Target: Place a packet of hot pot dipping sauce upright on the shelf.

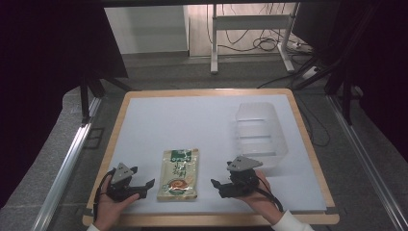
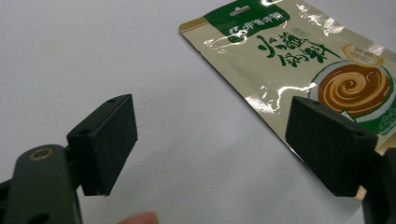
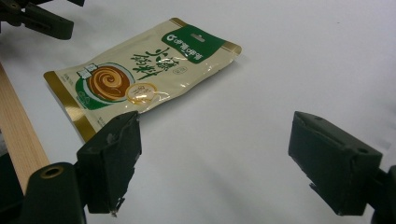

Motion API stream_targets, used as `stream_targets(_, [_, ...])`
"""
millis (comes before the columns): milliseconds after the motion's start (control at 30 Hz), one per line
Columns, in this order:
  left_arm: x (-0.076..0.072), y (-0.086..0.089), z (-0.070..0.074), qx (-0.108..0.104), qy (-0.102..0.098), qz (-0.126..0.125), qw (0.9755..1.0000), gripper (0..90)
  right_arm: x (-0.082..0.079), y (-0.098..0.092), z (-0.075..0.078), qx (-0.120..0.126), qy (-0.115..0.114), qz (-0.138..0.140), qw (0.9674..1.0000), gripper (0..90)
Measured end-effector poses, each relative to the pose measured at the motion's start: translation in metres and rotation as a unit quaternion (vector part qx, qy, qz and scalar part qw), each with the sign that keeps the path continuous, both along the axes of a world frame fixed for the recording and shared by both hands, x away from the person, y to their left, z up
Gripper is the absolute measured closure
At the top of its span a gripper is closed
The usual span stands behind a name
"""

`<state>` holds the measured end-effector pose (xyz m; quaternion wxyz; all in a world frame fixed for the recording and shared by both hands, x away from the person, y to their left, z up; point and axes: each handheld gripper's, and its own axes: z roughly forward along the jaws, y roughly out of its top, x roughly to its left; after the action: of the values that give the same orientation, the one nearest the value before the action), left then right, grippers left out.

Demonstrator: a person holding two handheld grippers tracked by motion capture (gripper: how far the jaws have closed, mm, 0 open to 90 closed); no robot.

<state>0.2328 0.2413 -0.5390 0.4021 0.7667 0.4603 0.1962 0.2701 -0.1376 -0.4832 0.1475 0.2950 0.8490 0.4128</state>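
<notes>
A flat gold and green food pouch [image 1: 179, 174] lies near the table's front edge, between the two grippers. My left gripper [image 1: 146, 188] rests low at the pouch's left, open and holding nothing. In the left gripper view the pouch [image 2: 299, 60] lies ahead to the right, past the wide-apart jaws of the left gripper [image 2: 224, 149]. My right gripper [image 1: 216, 186] sits to the right of the pouch, open and holding nothing. In the right gripper view the pouch [image 3: 140, 70] lies ahead to the left, beyond the spread jaws of the right gripper [image 3: 224, 163].
A clear plastic bin [image 1: 260, 134] stands at the right of the white table top [image 1: 183, 125], just behind the right gripper. The table's wooden rim [image 1: 211, 220] runs along the front. Metal rails and cables lie on the floor around the table.
</notes>
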Motion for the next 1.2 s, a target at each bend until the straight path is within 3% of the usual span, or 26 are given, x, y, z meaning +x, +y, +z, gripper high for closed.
stream_targets(933, [0.000, 0.000, -0.001, 0.002, -0.001, -0.001, 1.0000, 16.9, 0.002, 0.006, 0.007, 0.001, 0.000, 0.008, 1.0000, 17.5])
stream_targets(1200, [0.001, -0.001, -0.001, 0.005, 0.001, 0.002, 1.0000, 16.9, 0.004, 0.011, 0.016, 0.002, -0.001, 0.022, 0.9997, 17.5])
